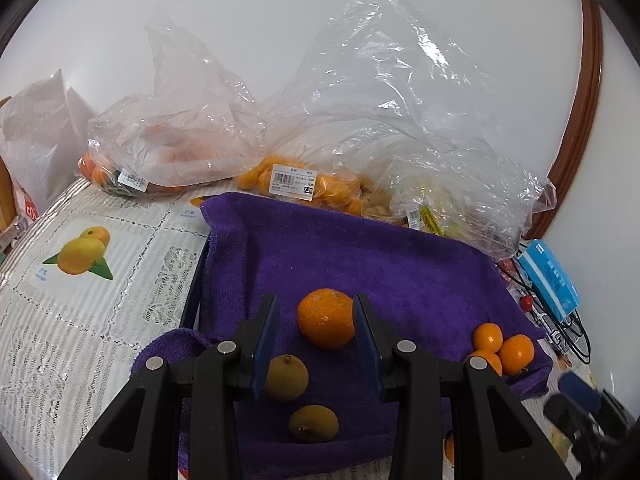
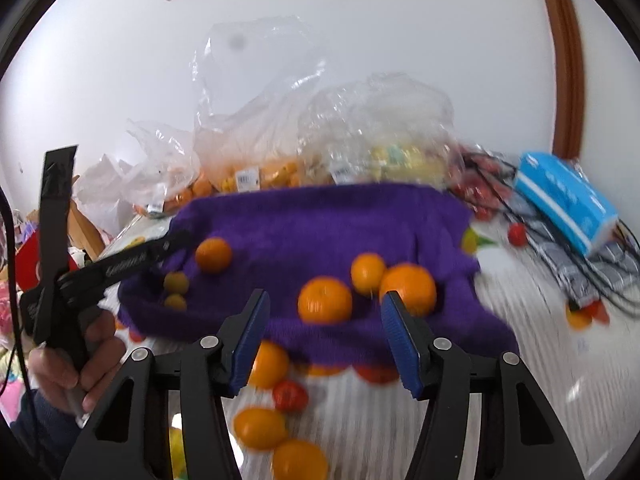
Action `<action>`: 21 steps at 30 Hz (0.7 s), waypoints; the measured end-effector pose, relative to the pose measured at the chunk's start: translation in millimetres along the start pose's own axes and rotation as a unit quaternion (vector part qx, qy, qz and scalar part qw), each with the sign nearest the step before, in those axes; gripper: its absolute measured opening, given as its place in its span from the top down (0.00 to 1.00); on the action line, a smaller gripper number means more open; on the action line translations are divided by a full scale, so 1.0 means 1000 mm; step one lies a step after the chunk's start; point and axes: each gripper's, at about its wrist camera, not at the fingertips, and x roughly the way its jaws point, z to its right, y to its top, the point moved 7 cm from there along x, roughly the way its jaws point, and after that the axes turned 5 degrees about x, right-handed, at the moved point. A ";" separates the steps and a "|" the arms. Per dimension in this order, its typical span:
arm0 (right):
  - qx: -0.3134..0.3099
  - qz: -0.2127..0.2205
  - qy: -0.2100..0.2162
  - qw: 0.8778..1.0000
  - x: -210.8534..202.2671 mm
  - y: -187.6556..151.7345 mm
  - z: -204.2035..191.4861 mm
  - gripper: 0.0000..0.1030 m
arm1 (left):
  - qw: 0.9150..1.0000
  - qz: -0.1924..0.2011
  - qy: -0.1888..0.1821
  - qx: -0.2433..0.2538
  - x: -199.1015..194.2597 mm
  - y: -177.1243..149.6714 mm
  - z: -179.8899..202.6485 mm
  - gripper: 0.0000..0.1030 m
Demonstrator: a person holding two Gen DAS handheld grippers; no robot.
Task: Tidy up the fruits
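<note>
While the left gripper [image 1: 316,316] stands open and empty | orange [image 1: 326,318] on purple towel [image 1: 400,264] lies ahead between its jaws, touching the right one | right gripper [image 2: 324,320] open, farther.

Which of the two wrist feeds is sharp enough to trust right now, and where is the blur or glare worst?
Left wrist view: sharp; the orange and purple towel are crisp, with glare only on the clear plastic bags. Right wrist view: smeared, worst on the tablecloth and blue packet; both views bend straight edges near the rim.
</note>
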 end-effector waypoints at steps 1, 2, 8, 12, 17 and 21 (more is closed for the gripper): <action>0.001 0.002 -0.006 1.000 -0.005 -0.004 0.001 0.43 | 1.000 0.001 0.000 0.000 -0.001 0.000 0.001 0.65; 0.002 0.004 -0.010 1.000 -0.010 -0.008 0.002 0.43 | 1.000 0.004 0.001 0.002 -0.002 0.000 0.001 0.65; 0.030 -0.016 -0.011 0.999 -0.031 -0.036 0.002 0.43 | 1.000 0.013 0.003 0.010 -0.011 -0.002 0.005 0.65; 0.038 -0.039 -0.007 0.998 -0.039 -0.055 0.000 0.43 | 1.000 0.021 0.004 0.013 -0.021 -0.006 0.005 0.65; 0.028 -0.064 0.005 0.998 -0.038 -0.071 -0.003 0.43 | 0.999 0.027 0.006 0.017 -0.030 -0.008 0.006 0.65; 0.050 -0.078 0.004 0.996 -0.030 -0.077 0.005 0.47 | 0.999 0.033 0.007 0.029 -0.043 -0.014 0.007 0.65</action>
